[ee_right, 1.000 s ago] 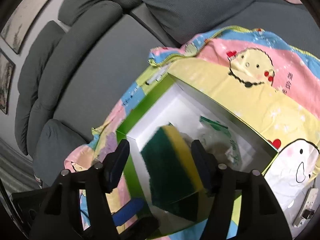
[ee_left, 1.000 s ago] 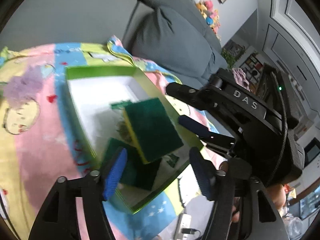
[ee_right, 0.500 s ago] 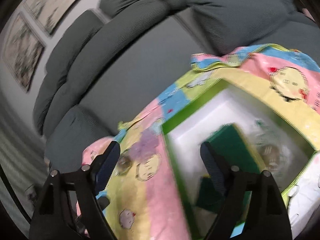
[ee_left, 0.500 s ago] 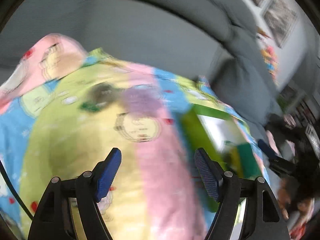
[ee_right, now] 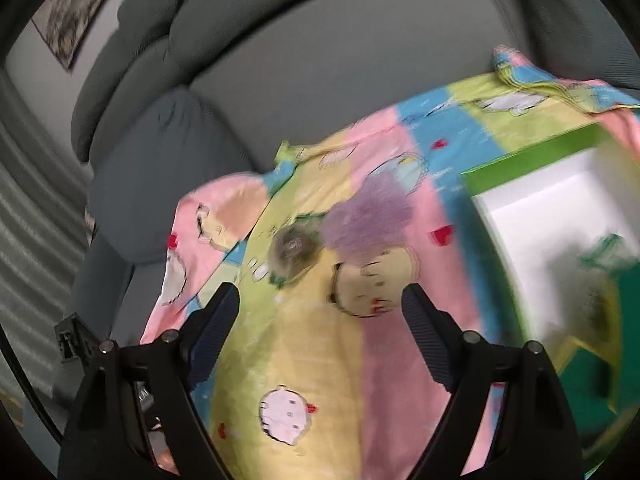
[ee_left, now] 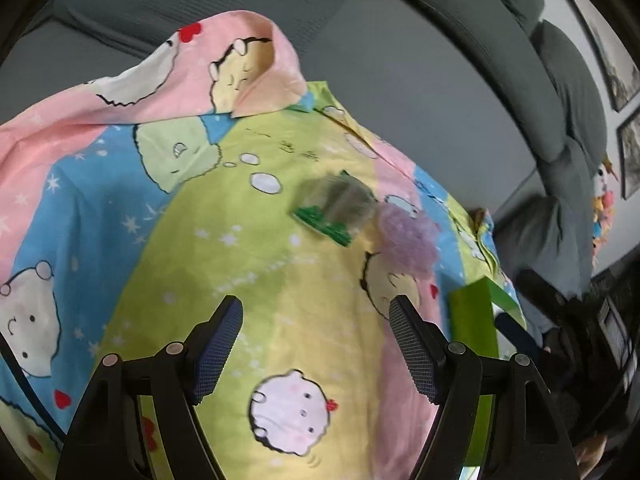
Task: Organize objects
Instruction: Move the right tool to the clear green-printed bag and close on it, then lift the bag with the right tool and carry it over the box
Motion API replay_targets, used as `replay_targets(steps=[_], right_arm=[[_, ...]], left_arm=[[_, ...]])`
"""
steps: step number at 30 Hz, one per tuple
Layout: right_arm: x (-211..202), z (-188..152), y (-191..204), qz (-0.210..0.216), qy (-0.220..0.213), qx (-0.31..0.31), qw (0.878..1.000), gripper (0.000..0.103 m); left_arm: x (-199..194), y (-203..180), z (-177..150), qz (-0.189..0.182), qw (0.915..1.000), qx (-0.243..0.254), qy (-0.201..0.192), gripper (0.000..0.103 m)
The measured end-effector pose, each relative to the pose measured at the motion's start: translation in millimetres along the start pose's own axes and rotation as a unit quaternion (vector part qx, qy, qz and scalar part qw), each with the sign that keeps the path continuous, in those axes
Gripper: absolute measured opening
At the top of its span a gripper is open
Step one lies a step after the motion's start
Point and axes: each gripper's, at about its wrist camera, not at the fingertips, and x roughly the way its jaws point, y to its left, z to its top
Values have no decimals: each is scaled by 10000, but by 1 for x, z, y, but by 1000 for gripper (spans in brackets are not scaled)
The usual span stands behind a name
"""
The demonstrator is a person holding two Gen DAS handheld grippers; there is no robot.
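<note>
A packaged steel scourer with a green label lies on the cartoon blanket, with a purple mesh puff right beside it. Both also show, blurred, in the right wrist view: the scourer and the puff. My left gripper is open and empty, short of both. My right gripper is open and empty. The green box with a white inside holds green and yellow sponges. Its corner shows in the left wrist view.
The blanket covers a grey sofa with thick back cushions. The blanket's far edge is rucked up in a fold. The other gripper's dark body shows at the right edge of the left wrist view.
Both grippers have swung left, away from the box and onto the open blanket. The right gripper has let go of the sponge, which now lies in the box. The scourer and puff have come into view.
</note>
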Motion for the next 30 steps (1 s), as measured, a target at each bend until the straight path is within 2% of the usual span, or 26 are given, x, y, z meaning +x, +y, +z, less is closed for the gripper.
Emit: replay_targets(steps=[7,13,17,19,22,24,30], right_arm=[[97,29,48,-187,932,-183,9953,83],[158,41,66,-621,1258,-381,9894,82],[193,44,56,-894,1466,-211,9849,75],[200,42,53,-1034,1382,-220,9848,73],[208,39,46,-822,1459,-174,9857,58],[204,37,45,-772,1432,-179,9865,57],[174,18,32,-747,1750,-259,9814,57]], left_arm=[[11,13,12,352,9993,-56,87,76],[23,16,18,468,9985,-94,278,76],[25,15,19,447,9985,-85,311,76],[25,15,20,508,9983,-109,270,76],[27,13,22,527,9981,-80,311,76],[28,12,22,519,9981,-62,338,76],[33,10,23,587,9975,-11,393,76]])
